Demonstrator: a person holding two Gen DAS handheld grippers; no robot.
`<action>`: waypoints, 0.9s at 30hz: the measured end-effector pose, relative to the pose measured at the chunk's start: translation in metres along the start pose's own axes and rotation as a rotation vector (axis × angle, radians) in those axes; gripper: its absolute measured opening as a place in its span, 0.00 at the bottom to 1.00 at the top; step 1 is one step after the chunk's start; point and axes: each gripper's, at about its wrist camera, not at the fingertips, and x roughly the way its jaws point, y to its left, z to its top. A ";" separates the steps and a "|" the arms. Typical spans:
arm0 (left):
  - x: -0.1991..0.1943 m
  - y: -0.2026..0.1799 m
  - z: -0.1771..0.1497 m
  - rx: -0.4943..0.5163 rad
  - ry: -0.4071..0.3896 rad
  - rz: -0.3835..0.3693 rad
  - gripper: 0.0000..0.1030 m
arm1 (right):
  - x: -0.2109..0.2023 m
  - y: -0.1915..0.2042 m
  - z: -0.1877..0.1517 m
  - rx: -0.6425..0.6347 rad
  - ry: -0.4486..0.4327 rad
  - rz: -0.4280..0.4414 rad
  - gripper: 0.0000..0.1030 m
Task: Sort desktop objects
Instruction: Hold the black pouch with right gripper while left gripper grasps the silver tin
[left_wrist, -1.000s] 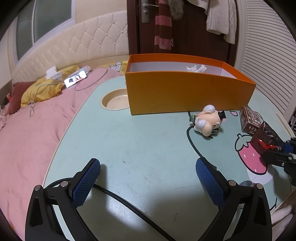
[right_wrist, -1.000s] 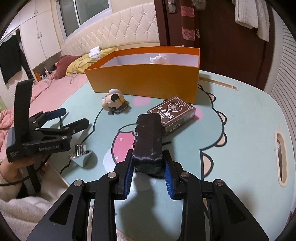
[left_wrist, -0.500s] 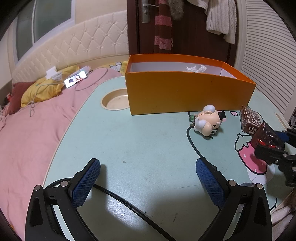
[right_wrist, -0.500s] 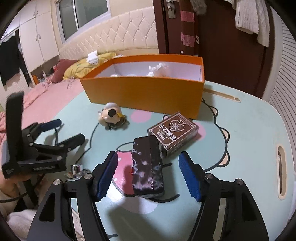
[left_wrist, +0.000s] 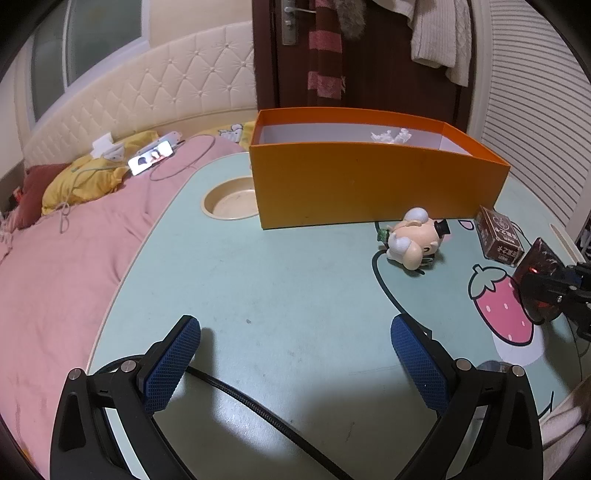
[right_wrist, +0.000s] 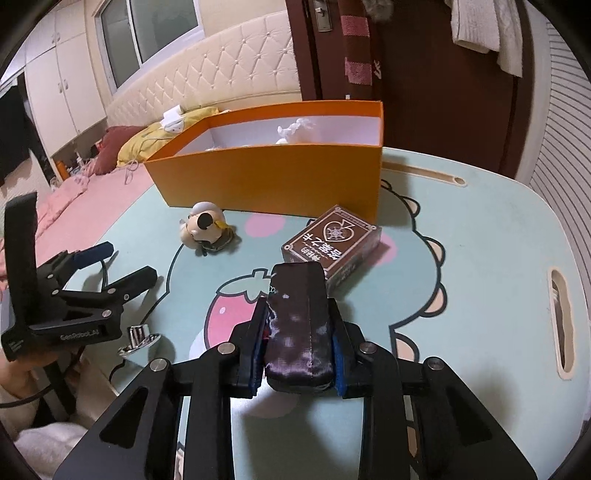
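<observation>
Right gripper (right_wrist: 299, 354) clenching dark shiny pouch (right_wrist: 298, 325) across midsection, just above surface (right_wrist: 461, 229), near card box (right_wrist: 332, 243). Looking soft, slick, light; gripping mid-body. Left gripper (left_wrist: 295, 369) gaping, holding nothing.

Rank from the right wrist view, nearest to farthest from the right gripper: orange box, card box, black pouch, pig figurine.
1. black pouch: clamped in the right gripper.
2. card box: just ahead, slightly right, touching the pouch's far end.
3. pig figurine: ahead left, lying on the table.
4. orange box: behind both, at the back.
</observation>
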 end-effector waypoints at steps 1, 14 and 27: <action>-0.002 0.000 0.001 0.009 0.007 0.001 1.00 | -0.002 0.000 -0.001 -0.006 -0.004 0.001 0.29; -0.073 0.025 0.005 -0.036 -0.173 -0.178 1.00 | -0.007 -0.010 -0.005 0.033 0.002 0.026 0.29; -0.066 -0.034 -0.025 0.194 -0.089 -0.316 0.99 | -0.007 -0.014 -0.003 0.046 0.003 0.035 0.29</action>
